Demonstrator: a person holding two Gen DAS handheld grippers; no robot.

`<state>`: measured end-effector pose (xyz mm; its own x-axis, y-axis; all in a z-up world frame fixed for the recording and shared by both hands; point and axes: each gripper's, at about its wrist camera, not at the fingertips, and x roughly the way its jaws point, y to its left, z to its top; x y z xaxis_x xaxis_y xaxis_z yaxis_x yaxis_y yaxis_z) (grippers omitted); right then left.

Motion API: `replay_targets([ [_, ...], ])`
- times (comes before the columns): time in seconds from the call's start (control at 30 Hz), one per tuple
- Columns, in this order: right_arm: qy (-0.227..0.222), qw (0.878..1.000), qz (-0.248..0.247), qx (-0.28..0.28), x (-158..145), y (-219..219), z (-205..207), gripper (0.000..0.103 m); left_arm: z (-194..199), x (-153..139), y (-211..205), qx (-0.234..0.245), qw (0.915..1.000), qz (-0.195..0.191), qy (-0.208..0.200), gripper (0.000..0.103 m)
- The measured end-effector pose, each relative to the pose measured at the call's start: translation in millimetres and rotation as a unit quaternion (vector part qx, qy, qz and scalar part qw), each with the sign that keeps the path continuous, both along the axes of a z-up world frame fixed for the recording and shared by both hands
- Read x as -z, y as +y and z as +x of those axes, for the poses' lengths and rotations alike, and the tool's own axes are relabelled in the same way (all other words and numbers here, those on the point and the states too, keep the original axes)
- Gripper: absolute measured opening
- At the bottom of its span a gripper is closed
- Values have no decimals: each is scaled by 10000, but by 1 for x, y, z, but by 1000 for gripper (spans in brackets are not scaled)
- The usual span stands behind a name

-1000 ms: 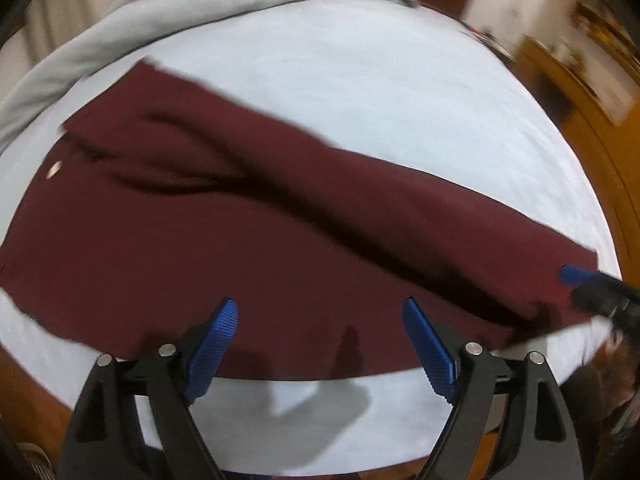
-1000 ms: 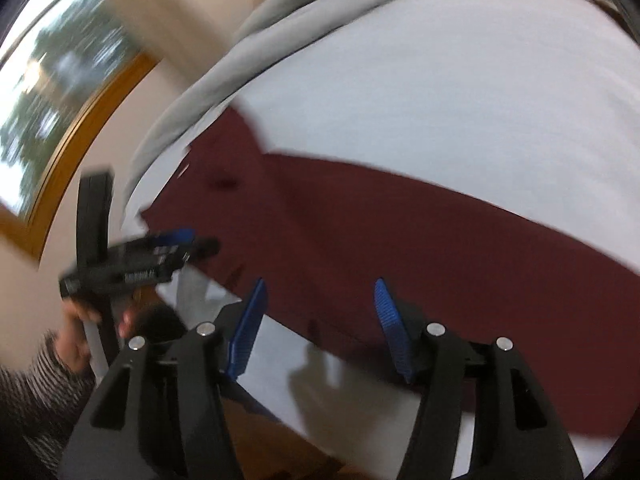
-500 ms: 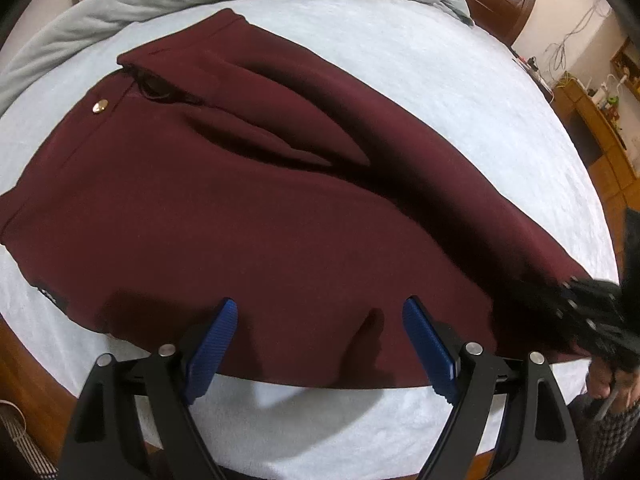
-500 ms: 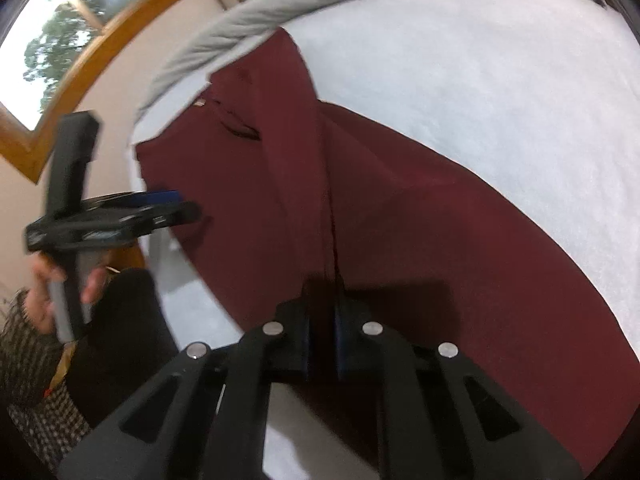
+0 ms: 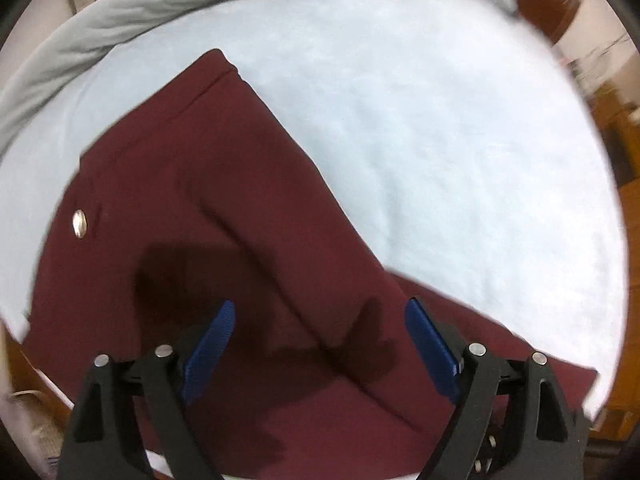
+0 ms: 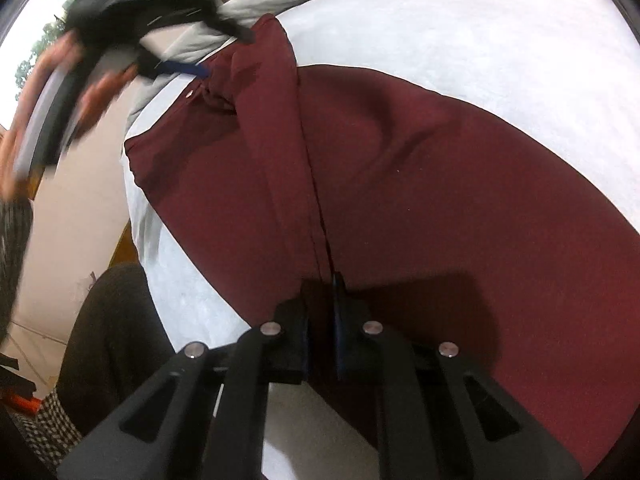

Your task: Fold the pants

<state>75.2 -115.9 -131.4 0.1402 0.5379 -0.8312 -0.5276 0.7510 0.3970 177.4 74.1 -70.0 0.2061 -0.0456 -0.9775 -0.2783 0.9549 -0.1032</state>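
Dark red pants [image 5: 192, 216] lie on a pale bed sheet [image 5: 460, 152], waistband with a metal button [image 5: 79, 223] at the left. My left gripper [image 5: 320, 340] is open and empty, just above the pants' upper part. My right gripper [image 6: 322, 308] is shut on the pants' leg fabric [image 6: 400, 184] near the hem and holds a fold of it. The left gripper also shows blurred in the right wrist view [image 6: 160, 12], over the waistband.
A grey duvet [image 5: 120, 12] is bunched along the far side of the bed. Wooden furniture [image 5: 540, 0] stands at the back right. The bed's near edge and the person's dark-clad leg [image 6: 108, 344] are at the lower left in the right wrist view.
My right gripper closed on the pants' leg fabric and lifted it. My left gripper, still open, moved from the bed's near edge in over the waist end.
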Motion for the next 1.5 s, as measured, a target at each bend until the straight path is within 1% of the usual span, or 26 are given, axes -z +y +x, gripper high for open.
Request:
replay_targets([
  [0.07, 29, 10000, 34, 32, 1, -1, 1, 9, 29, 10, 1, -41, 9985, 385, 395, 87],
  [0.17, 87, 9998, 152, 73, 3, -3, 1, 9, 65, 22, 2, -28, 9920, 863, 919, 87],
  [0.3, 137, 9995, 279, 98, 2, -19, -1, 9, 86, 39, 2, 39, 9837, 1093, 1426, 88],
  [0.4, 200, 9989, 396, 150, 3, -18, -1, 9, 100, 55, 2, 49, 9732, 1380, 1837, 89],
  [0.53, 254, 9981, 519, 198, 3, -20, 0, 9, 110, 72, 16, -195, 9651, 1265, 2285, 88],
  [0.6, 280, 9977, 569, 221, 3, -20, 1, 9, 110, 76, 21, -285, 9646, 1134, 2366, 76],
  [0.63, 293, 9976, 585, 233, 3, -21, 1, 9, 109, 76, 24, -362, 9658, 1032, 2351, 65],
  [0.67, 309, 9974, 597, 248, 3, -21, 1, 9, 107, 74, 29, -522, 9675, 945, 2286, 53],
  [0.7, 321, 9973, 611, 270, 2, -22, 1, 9, 105, 70, 32, -598, 9684, 939, 2230, 46],
  [0.77, 318, 9969, 644, 317, 0, -22, 1, 9, 98, 60, 34, -586, 9730, 881, 2052, 27],
  [0.83, 313, 9964, 697, 376, -3, -24, 1, 11, 81, 47, 36, -623, 9789, 787, 1778, 21],
  [0.87, 310, 9960, 730, 409, -6, -25, 1, 11, 74, 38, 38, -644, 9821, 724, 1615, 19],
  [0.9, 276, 9961, 724, 426, -9, -26, 1, 11, 63, 25, 42, -693, 9865, 628, 1347, 19],
  [0.97, 157, 9965, 686, 450, -17, -27, -1, 10, 45, 8, 45, -719, 9915, 495, 966, 19],
  [1.0, 120, 9965, 687, 453, -21, -27, -1, 10, 29, -5, 47, -707, 9942, 456, 673, 19],
  [1.03, 65, 9966, 683, 457, -25, -28, -3, 10, 18, -13, 48, -716, 9954, 436, 467, 19],
  [1.07, 21, 9967, 674, 458, -28, -28, -4, 10, -3, -26, 49, -710, 9965, 421, 133, 19],
  [1.13, -92, 9970, 631, 444, -34, -30, -7, 10, -37, -43, 51, -745, 9956, 422, -375, 19],
  [1.17, -153, 9971, 596, 437, -38, -31, -8, 10, -41, -51, 50, -768, 9947, 406, -545, 19],
  [1.23, -221, 9975, 538, 407, -41, -33, -11, 10, -73, -62, 57, -936, 9903, 293, -988, 19],
  [1.27, -273, 9978, 472, 375, -43, -33, -14, 10, -95, -62, 61, -1068, 9869, 156, -1197, 19],
  [1.3, -305, 9981, 421, 340, -44, -33, -16, 10, -98, -59, 68, -1193, 9844, 91, -1292, 19],
  [1.37, -343, 9987, 283, 253, -43, -31, -22, 10, -123, -42, 86, -1522, 9769, -186, -1486, 19],
  [1.4, -329, 9989, 242, 231, -41, -30, -23, 11, -123, -30, 96, -1601, 9752, -224, -1515, 19],
  [1.47, -249, 9994, 137, 213, -34, -28, -25, 11, -136, -13, 95, -1691, 9726, -260, -1574, 19],
  [1.5, -206, 9996, 67, 201, -30, -25, -27, 11, -143, 2, 99, -1781, 9719, -339, -1498, 20],
])
